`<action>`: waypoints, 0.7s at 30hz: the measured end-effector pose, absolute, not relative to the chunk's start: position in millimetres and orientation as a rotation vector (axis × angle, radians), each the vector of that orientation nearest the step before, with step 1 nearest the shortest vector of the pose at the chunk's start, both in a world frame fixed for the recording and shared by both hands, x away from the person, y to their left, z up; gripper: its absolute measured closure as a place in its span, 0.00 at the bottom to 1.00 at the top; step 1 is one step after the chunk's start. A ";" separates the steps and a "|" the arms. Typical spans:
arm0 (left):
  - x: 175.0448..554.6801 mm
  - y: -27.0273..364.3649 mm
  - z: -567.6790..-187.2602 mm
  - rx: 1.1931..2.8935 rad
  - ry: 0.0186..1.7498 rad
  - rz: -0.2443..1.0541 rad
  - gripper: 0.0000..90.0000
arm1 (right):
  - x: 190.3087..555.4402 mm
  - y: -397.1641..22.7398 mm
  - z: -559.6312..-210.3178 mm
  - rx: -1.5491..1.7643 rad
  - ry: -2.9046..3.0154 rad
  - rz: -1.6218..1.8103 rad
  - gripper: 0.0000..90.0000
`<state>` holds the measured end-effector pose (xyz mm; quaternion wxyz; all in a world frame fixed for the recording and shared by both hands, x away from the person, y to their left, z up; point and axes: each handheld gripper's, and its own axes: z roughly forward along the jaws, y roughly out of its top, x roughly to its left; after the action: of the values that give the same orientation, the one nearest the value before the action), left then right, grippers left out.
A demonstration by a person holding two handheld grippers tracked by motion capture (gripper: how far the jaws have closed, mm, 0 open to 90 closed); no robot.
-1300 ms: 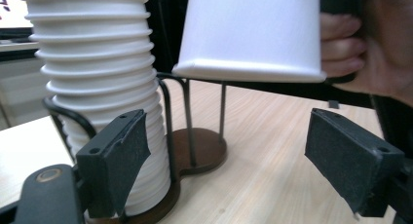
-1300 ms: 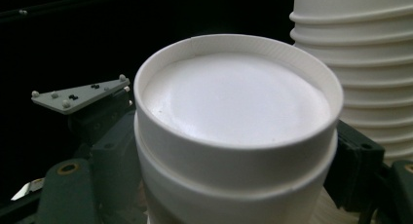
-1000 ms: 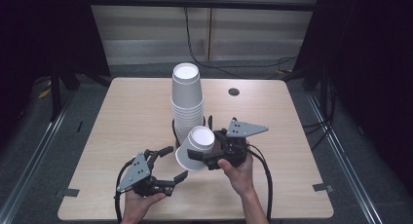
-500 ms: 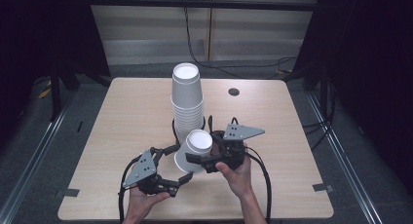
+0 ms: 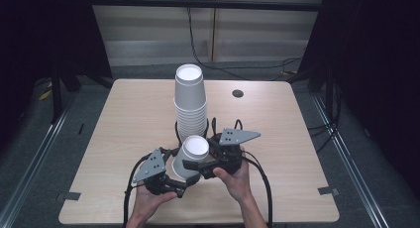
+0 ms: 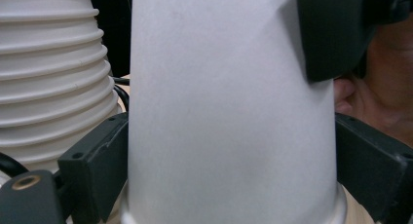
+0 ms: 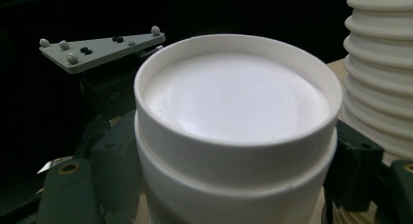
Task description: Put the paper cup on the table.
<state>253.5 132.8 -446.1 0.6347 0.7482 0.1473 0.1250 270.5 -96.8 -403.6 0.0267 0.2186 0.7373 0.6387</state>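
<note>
Wooden table (image 5: 124, 119) fills the middle of the frame, with a tall cup stack (image 5: 189, 101) dead center. Just below it sits an upside-down white cup (image 5: 190, 156), gripped low by the left gripper (image 5: 181, 181) and higher by the right gripper (image 5: 195, 164), both pairs of jaws closed on it.

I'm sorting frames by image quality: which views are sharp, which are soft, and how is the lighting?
High view: evenly lit table, dark surroundings, cup stack sharp. Left gripper view: the upturned cup is so close it looks soft and nearly featureless. Right gripper view: the cup's base is bright but keeps its rim detail, the background is near black, and the near jaws are blurred.
</note>
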 end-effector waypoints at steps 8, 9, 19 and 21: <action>255.0 132.1 -446.1 1.689 0.356 0.263 0.12 | 270.7 -95.8 -401.6 0.653 2.283 1.968 0.24; 255.6 132.6 -445.5 1.688 0.351 0.259 0.12 | 270.7 -95.7 -400.8 0.649 2.283 1.965 0.24; 255.3 133.5 -443.7 1.742 0.342 0.269 0.17 | 271.6 -93.8 -402.7 0.645 2.286 1.968 0.21; 255.2 132.9 -444.8 1.753 0.343 0.264 0.17 | 271.5 -92.8 -402.5 0.642 2.277 1.976 0.18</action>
<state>255.2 132.9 -444.8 0.6193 0.7623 0.1491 0.1148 271.5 -92.8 -402.5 0.0296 0.2081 0.7383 0.6408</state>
